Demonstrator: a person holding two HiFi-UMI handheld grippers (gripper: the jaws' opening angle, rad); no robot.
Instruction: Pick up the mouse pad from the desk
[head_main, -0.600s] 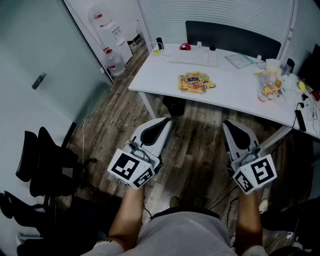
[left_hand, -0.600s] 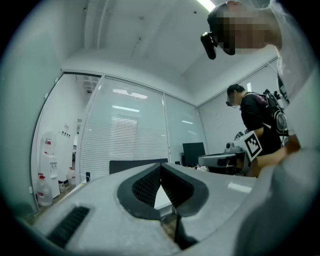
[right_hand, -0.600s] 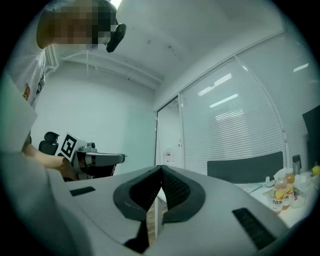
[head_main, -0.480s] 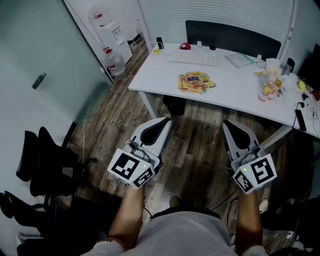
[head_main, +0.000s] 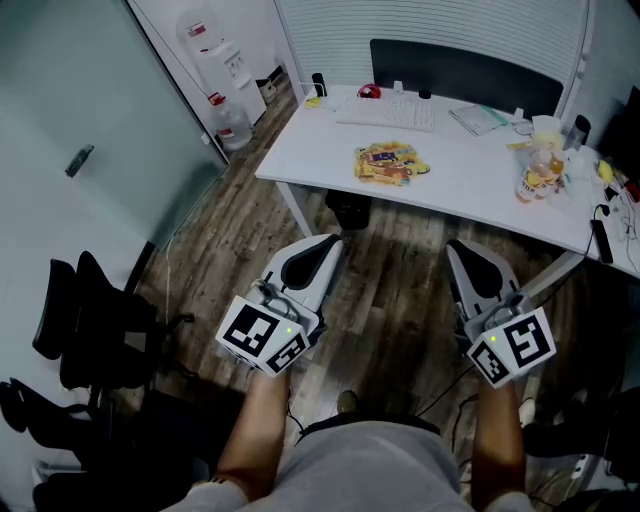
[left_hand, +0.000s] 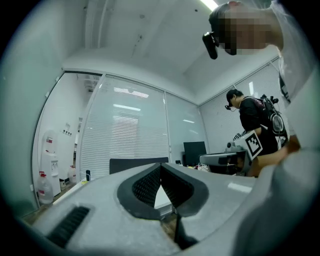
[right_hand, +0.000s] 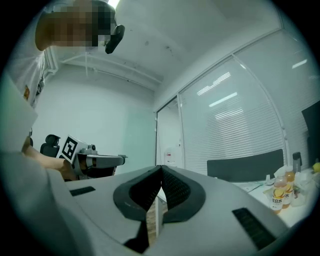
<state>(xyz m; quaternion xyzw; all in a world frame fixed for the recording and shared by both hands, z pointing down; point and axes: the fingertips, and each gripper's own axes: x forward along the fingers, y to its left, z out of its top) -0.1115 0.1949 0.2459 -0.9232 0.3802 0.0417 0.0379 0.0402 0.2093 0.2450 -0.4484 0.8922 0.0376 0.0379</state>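
The bench has not been reached yet, so the step in hand is judged to be the walk up to it. The left gripper (head_main: 328, 244) and the right gripper (head_main: 456, 248) should be carried forward over the wooden floor (head_main: 390, 300) to the near edge of the white bench (head_main: 470, 190). The jaws should be opened before the mouse pad is reached. The mouse pad (head_main: 390, 163) is taken to be the flat, yellow, colourful thing lying in the middle of the bench, well apart from both grippers. It looks thin and flat, so one edge should be lifted a little first and then pinched. The bottles (head_main: 535, 178) at the right should not be bumped, and the keyboard (head_main: 388, 113) behind the pad should be left alone.

Both grippers are held low in front of the body, side by side and apart from each other. They are pointed forward at the bench and kept about level. The jaws of each one are pressed together, and nothing is held between them. A forearm can be seen behind each gripper, close to the body.
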